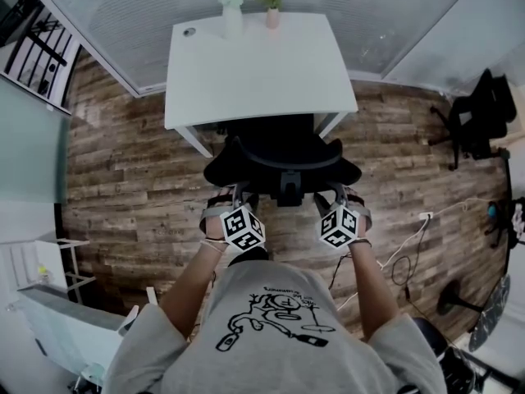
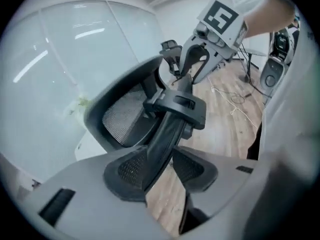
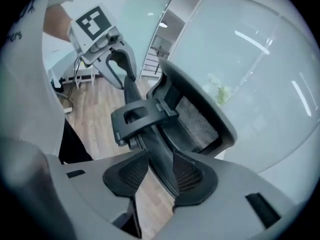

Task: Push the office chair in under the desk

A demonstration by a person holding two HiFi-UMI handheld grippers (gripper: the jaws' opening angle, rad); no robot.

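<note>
Head view: office chair (image 1: 283,158) sits at the near edge of the white desk (image 1: 258,72), front of the seat tucked under the tabletop, backrest sticking out toward me over the wood floor (image 1: 131,179). My left gripper (image 1: 236,194) and right gripper (image 1: 338,192) are both on the chair's back, one at each end of the black curved top bar (image 2: 165,129). In the left gripper view the bar runs right between my pads and both pad tips press on it, so that gripper is pinching the bar. Right gripper view shows the same thing, pads closed on the bar with the mesh back just beyond (floor shows below the pads where the bar drops away). Two vases (image 1: 233,15) of flowers stand at the desk's far edge against the glass wall. A white cable (image 1: 406,253) lies loose on the floor to my right, well apart from the chair
</note>
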